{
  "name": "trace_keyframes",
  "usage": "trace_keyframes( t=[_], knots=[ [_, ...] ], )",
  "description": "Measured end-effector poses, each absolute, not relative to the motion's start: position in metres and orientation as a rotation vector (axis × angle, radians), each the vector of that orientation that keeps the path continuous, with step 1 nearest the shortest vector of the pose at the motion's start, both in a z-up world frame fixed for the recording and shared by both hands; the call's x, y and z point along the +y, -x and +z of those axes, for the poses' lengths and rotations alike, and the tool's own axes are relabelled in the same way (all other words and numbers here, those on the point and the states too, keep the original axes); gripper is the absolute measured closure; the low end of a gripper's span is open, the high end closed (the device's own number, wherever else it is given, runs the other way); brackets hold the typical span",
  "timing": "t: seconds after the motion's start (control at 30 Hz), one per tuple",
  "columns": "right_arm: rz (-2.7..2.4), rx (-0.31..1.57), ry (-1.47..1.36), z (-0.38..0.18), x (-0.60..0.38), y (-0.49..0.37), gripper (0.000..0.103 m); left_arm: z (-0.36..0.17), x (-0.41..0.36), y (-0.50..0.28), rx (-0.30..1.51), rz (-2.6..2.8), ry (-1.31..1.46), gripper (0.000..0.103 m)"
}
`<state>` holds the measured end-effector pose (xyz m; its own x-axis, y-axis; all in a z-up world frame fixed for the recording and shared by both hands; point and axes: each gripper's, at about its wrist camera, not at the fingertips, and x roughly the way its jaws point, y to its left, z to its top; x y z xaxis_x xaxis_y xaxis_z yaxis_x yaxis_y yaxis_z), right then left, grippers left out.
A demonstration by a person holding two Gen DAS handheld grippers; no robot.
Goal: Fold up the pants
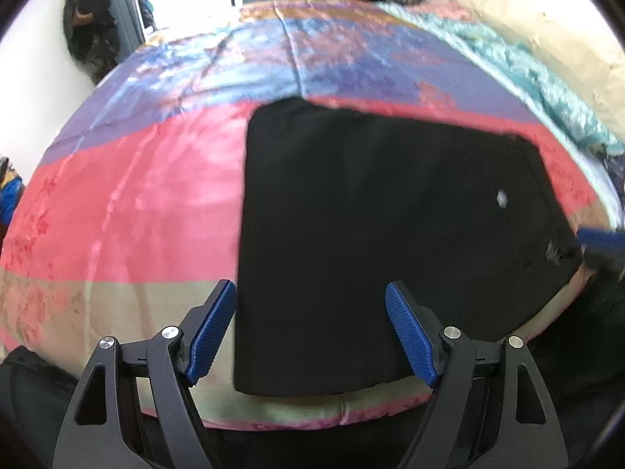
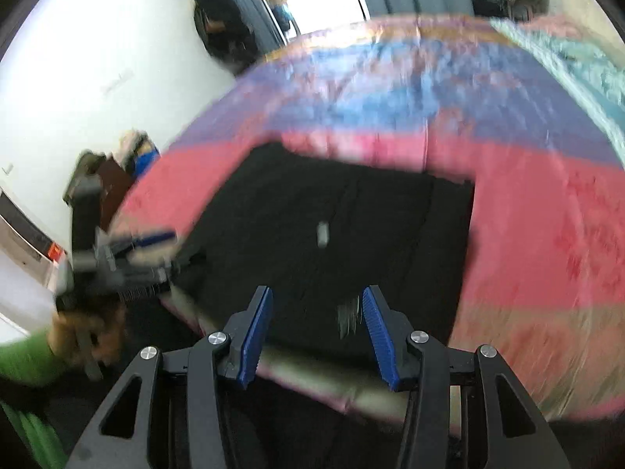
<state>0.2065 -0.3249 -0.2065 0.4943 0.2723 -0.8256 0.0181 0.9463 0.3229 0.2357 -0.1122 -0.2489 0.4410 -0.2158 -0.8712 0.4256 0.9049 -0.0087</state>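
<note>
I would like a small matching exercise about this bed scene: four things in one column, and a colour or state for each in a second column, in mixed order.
Things:
1. pants
2. left hand-held gripper
3. sleeve
4. blanket

Colour or state:
A. green
B. black, folded flat on the bed
C. teal
D. open, holding nothing

Pairs: 1-B, 2-D, 3-A, 4-C

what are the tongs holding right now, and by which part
Nothing. The left tongs and the right tongs both stand open over the folded black pants, with no cloth pinched between their pads.
</note>
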Motion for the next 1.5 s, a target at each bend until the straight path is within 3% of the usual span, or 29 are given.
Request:
trace_keyframes(
  t=[0.07,0.17,0.2,0.23,0.3,0.57,0.77,0.8,0.83,0.87,0.9,0.93,1.1,1.3,1.5],
  knots=[
    [0.134,1.117,-0.359,-0.232,-0.328,-0.199,0.057,-0.252,-0.114,-0.229,1.048,-0.404,-0.256,0.022],
    [0.110,1.102,-0.396,-0.220,-0.337,-0.188,0.057,-0.237,-0.100,-0.228,1.053,-0.427,-0.216,0.020],
    [0.104,1.096,-0.394,-0.215,-0.339,-0.184,0.055,-0.231,-0.092,-0.231,1.047,-0.432,-0.186,0.013],
    [0.104,1.067,-0.395,-0.207,-0.346,-0.180,0.052,-0.226,-0.080,-0.238,1.035,-0.432,-0.147,0.006],
    [0.083,1.007,-0.390,-0.197,-0.365,-0.180,0.029,-0.224,-0.062,-0.256,1.031,-0.421,-0.094,0.005],
    [0.170,1.102,-0.622,-0.262,-0.424,-0.226,0.029,-0.272,-0.037,-0.323,1.261,-0.590,0.146,0.006],
    [0.299,1.105,-0.838,-0.293,-0.430,-0.246,0.027,-0.286,-0.063,-0.330,1.304,-0.703,0.233,0.006],
    [0.303,1.099,-0.870,-0.296,-0.430,-0.251,0.028,-0.288,-0.070,-0.331,1.318,-0.712,0.260,0.016],
    [0.297,1.103,-0.855,-0.296,-0.425,-0.251,0.031,-0.290,-0.076,-0.333,1.330,-0.714,0.269,0.054],
    [0.296,1.115,-0.812,-0.293,-0.420,-0.253,0.046,-0.291,-0.080,-0.333,1.346,-0.705,0.253,0.058],
    [0.308,1.121,-0.774,-0.289,-0.414,-0.253,0.054,-0.287,-0.086,-0.332,1.329,-0.682,0.212,0.071],
    [0.312,1.118,-0.729,-0.281,-0.407,-0.251,0.057,-0.279,-0.091,-0.328,1.304,-0.685,0.175,0.078],
    [0.347,1.047,-0.666,-0.250,-0.390,-0.237,0.070,-0.234,-0.096,-0.322,1.221,-0.732,0.172,0.085],
    [0.424,0.931,-0.597,-0.224,-0.377,-0.246,0.071,-0.167,-0.094,-0.368,1.049,-0.749,0.200,0.084],
    [0.392,0.862,-0.580,-0.209,-0.405,-0.339,0.071,-0.158,-0.095,-0.448,0.983,-0.691,0.216,0.082]
  ],
)
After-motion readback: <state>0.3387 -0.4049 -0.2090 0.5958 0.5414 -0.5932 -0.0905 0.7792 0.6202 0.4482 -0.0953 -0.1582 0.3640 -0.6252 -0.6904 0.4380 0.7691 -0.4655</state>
